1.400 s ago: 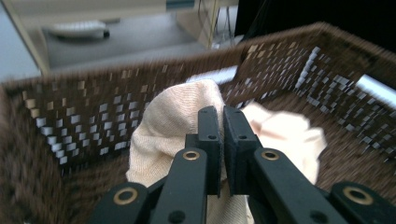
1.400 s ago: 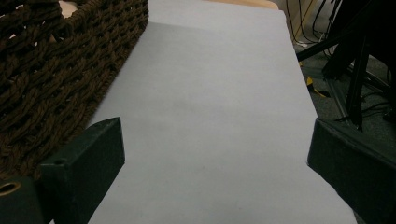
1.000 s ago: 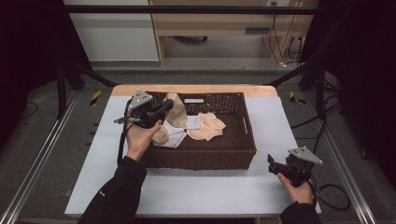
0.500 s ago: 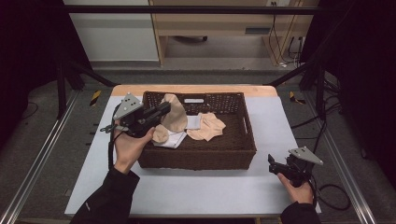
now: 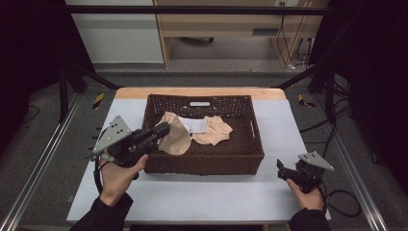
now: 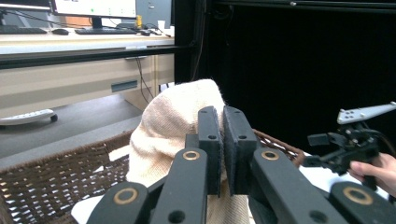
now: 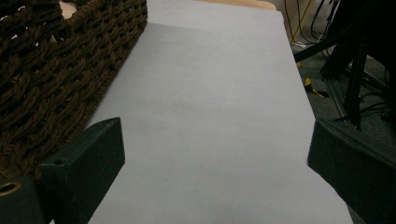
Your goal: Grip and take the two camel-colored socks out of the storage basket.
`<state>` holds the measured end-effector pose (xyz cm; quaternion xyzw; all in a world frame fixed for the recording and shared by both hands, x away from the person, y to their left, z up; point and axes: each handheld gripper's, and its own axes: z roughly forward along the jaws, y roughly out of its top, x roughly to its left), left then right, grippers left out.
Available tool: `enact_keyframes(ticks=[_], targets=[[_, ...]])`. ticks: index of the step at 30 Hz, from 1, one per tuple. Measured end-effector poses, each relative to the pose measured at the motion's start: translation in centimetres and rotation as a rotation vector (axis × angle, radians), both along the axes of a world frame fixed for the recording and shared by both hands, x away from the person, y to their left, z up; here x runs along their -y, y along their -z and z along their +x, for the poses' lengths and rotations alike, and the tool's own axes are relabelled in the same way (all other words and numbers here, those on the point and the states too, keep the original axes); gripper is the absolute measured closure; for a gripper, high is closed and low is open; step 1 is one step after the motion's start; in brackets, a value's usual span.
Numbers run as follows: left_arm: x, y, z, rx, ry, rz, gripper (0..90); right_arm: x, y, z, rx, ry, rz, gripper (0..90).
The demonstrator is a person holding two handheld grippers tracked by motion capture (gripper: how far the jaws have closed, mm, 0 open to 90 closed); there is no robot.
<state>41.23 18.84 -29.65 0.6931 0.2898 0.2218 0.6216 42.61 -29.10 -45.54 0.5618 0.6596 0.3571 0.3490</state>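
1. Beige knitted cloth, soft and sock-like (image 5: 174, 137), is pinched between the pressed-together jaws of the left gripper (image 5: 162, 129); in the left gripper view the same cloth (image 6: 173, 126) bulges up behind the two black pads, which sit almost touching with fabric caught between them.
2. That cloth hangs at the left end of the dark brown woven wicker basket (image 5: 207, 163), lifted partly above its rim, its lower part trailing down inside.
3. A second beige knitted piece (image 5: 215, 130) lies crumpled on the basket floor, just beside a flat white cloth (image 5: 193, 126) that lies between the two beige pieces.
4. The right gripper (image 5: 281, 167) rests low on the pale grey table mat (image 5: 202, 197), well apart from the basket's right wall; in the right gripper view its jaws stand wide apart with nothing but bare mat between them.
5. Judging by this, the work looks like emptying the basket, and it is at an early stage: one piece is gripped and rising but not yet clear of the rim, nothing lies out on the mat, and two pieces wait inside.
6. Left to do, most likely: carry the held cloth over the wall, set it down, then fetch the others.
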Motion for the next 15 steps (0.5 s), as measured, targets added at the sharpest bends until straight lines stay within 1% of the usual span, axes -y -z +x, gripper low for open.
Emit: enact_keyframes(ticks=[1, 2, 3, 4, 5, 6, 7, 8, 9, 11, 12, 13, 14, 15], targets=[[0.0, 0.0, 0.0, 0.0, 0.0, 0.0, 85.8, 0.0, 0.0, 0.0, 0.0, 0.0, 0.0, 4.3], [-0.2, 0.3, -0.7, 0.004, 0.006, 0.001, 85.8, 0.0, 0.0, 0.0, -0.001, -0.001, -0.001, 4.3], [-0.2, 0.3, -0.7, 0.004, 0.006, 0.001, 85.8, 0.0, 0.0, 0.0, -0.001, -0.001, -0.001, 4.3], [-0.3, 0.7, -1.3, 0.004, 0.015, -0.004, 85.8, 0.0, 0.0, 0.0, 0.0, -0.001, -0.001, 4.3], [-0.3, 0.7, -1.3, 0.004, 0.015, -0.004, 85.8, 0.0, 0.0, 0.0, 0.0, -0.001, -0.001, 4.3], [-0.4, 1.2, -1.8, 0.001, 0.021, 0.001, 85.8, 0.0, 0.0, 0.0, 0.0, -0.002, -0.001, 4.3], [-0.4, 1.2, -1.8, 0.001, 0.021, 0.001, 85.8, 0.0, 0.0, 0.0, -0.001, -0.001, -0.003, 4.3], [-0.5, 1.7, -2.2, -0.002, 0.027, 0.006, 85.8, 0.0, 0.0, 0.0, -0.003, -0.002, -0.002, 4.3], [-0.5, 1.7, -2.2, -0.002, 0.027, 0.006, 85.8, 0.0, 0.0, 0.0, -0.003, -0.002, -0.002, 4.3], [-0.6, 2.1, -2.6, -0.007, 0.031, 0.009, 85.9, 0.0, 0.0, -0.1, 0.0, -0.002, -0.002, 4.3], [-0.6, 2.6, -2.9, -0.015, 0.035, 0.018, 85.8, 0.0, 0.0, -0.1, -0.001, -0.002, -0.002, 4.3], [-0.6, 2.6, -2.9, -0.015, 0.035, 0.018, 85.8, 0.0, 0.0, -0.1, -0.001, -0.002, -0.002, 4.3], [-0.5, 3.2, -3.3, -0.025, 0.041, 0.029, 85.8, 0.0, 0.0, -0.1, -0.001, -0.001, -0.002, 4.3], [-0.5, 3.2, -3.3, -0.025, 0.041, 0.029, 85.8, 0.0, 0.0, -0.1, -0.001, -0.001, -0.002, 4.3]])
